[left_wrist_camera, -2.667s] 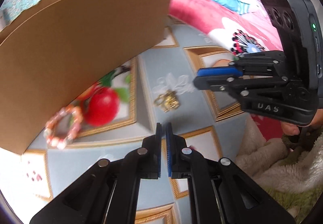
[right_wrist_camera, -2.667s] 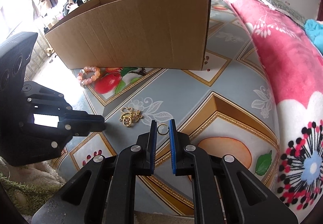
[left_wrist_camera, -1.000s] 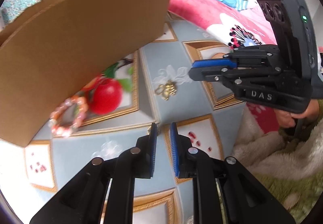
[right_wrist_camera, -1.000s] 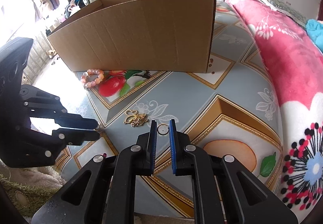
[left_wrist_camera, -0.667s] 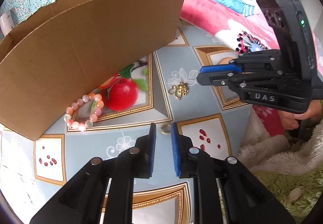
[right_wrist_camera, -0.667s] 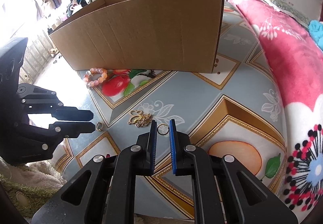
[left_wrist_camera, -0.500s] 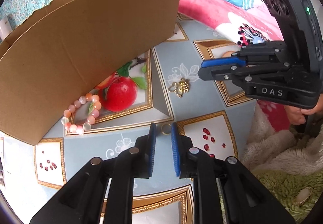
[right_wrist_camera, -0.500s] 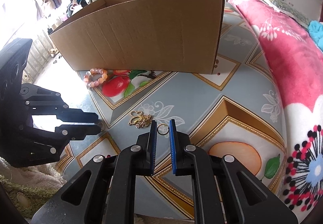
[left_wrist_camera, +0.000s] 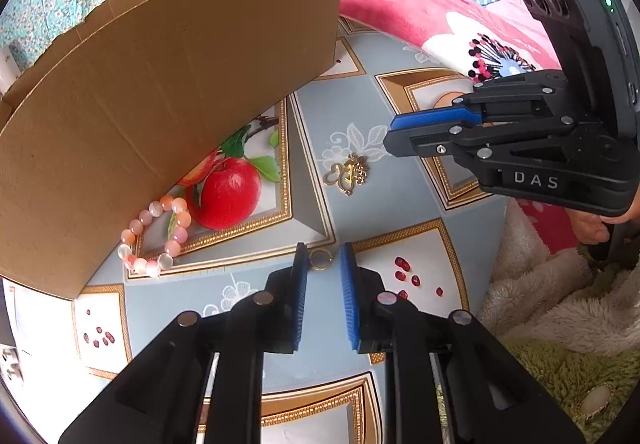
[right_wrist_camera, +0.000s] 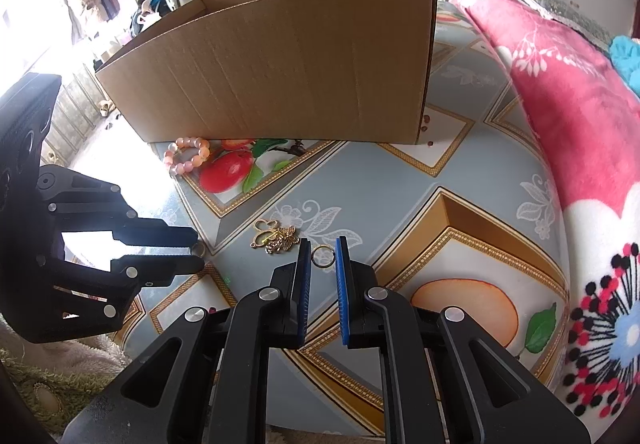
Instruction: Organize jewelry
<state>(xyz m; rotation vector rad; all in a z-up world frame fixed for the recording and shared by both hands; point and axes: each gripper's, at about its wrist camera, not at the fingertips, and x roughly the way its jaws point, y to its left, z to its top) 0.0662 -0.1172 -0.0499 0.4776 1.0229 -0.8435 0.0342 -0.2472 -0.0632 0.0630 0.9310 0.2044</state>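
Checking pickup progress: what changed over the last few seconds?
The left gripper, shut before, has parted its jaws slightly, and a gold ring now sits between them, with no firm grip showing. Unchanged: the right gripper stays shut on a second ring; brooch, bracelet and box have not moved.

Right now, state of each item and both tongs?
left tongs: open around band ring
right tongs: shut on thin ring
band ring: lying on table, unclamped
box: upright, top open
bead bracelet: lying beside box
brooch: lying flat, untouched
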